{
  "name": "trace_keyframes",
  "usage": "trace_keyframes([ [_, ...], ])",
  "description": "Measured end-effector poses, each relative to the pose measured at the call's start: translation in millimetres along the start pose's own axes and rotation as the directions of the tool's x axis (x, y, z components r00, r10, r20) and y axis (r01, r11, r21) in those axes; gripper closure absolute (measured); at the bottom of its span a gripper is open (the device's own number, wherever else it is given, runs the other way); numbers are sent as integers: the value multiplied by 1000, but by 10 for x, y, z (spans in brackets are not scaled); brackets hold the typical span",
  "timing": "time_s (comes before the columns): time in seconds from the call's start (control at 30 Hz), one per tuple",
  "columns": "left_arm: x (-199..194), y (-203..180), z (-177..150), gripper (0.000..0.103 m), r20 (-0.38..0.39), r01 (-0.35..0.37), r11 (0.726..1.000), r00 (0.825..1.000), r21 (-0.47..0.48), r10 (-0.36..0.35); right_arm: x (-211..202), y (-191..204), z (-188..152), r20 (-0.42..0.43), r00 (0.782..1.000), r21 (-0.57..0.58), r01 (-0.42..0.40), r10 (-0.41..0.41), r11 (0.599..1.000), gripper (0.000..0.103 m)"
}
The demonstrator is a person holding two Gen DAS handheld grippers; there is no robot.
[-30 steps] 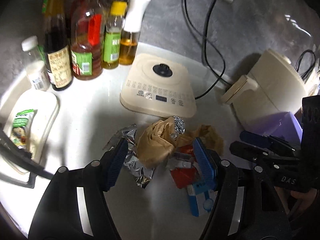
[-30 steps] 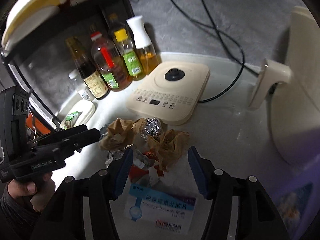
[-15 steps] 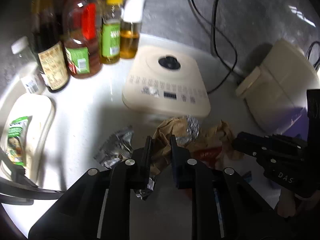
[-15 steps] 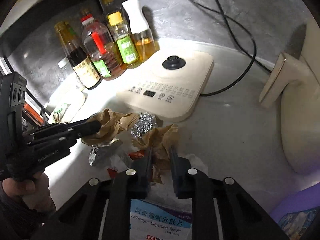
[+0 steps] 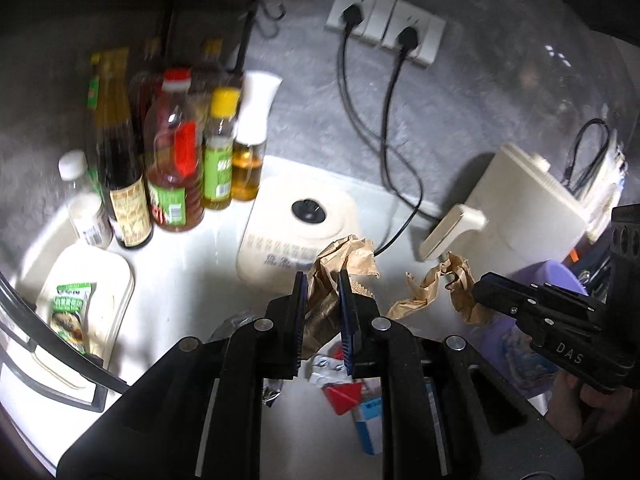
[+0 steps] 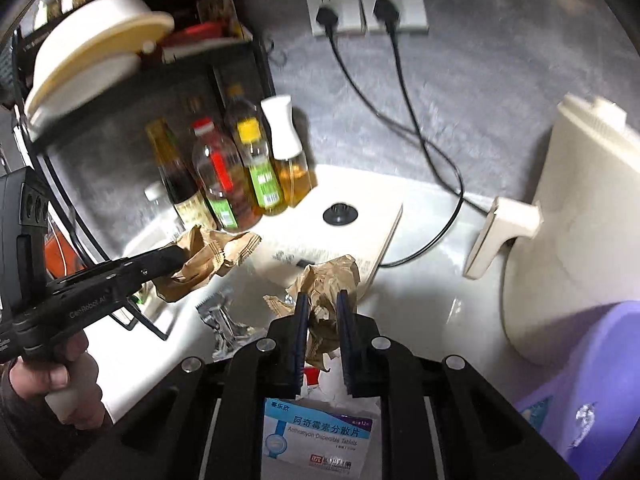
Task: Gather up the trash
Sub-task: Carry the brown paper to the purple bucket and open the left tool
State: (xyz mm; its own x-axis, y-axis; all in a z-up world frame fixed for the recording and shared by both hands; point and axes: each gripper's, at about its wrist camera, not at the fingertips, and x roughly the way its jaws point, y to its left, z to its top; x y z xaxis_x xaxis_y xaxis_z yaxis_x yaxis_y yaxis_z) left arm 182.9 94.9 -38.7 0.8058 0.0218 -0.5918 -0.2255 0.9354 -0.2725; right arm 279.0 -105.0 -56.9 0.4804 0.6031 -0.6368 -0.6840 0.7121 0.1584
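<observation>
Left tool (image 5: 322,300): blue-padded fingers (image 5: 299,304) clenched on a crumpled brown paper wad (image 5: 336,272), held clear of the white bench (image 5: 188,280). Wad's long axis runs roughly upright between the pads, with the loose end fanning up and right, in front of the cream induction hob (image 5: 296,236).

Right tool (image 6: 323,318): clenched on a second crumpled brown paper piece (image 6: 328,284). In the left view this piece hangs from the tool tip as a ragged strip (image 5: 436,288), long axis near horizontal, pointing toward the left tool.

Remaining on bench beneath the tools: crinkled silver foil wrapper (image 6: 220,320), small red packet (image 5: 344,396), blue-and-white tablet box (image 6: 320,440) lying flat, label up.

Surroundings: group of oil and sauce bottles (image 5: 172,160) standing upright at rear left; cream appliance with a handle (image 6: 560,240) at right; purple plastic bin (image 6: 592,380) at lower right; grey wall with two plugged white sockets (image 6: 364,4).
</observation>
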Motion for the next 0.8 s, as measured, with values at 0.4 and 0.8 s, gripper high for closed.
trace_keyframes([
  [0.4, -315, -450, 114, 87, 54, 106, 991, 992, 78, -111, -1021, -305, 75, 188, 976, 98, 93, -110, 991, 88],
  [0.8, -334, -1120, 120, 87, 24, 266, 948, 961, 174, -274, -1935, -841, -90, 264, 905, 227, 279, -335, 933, 88],
])
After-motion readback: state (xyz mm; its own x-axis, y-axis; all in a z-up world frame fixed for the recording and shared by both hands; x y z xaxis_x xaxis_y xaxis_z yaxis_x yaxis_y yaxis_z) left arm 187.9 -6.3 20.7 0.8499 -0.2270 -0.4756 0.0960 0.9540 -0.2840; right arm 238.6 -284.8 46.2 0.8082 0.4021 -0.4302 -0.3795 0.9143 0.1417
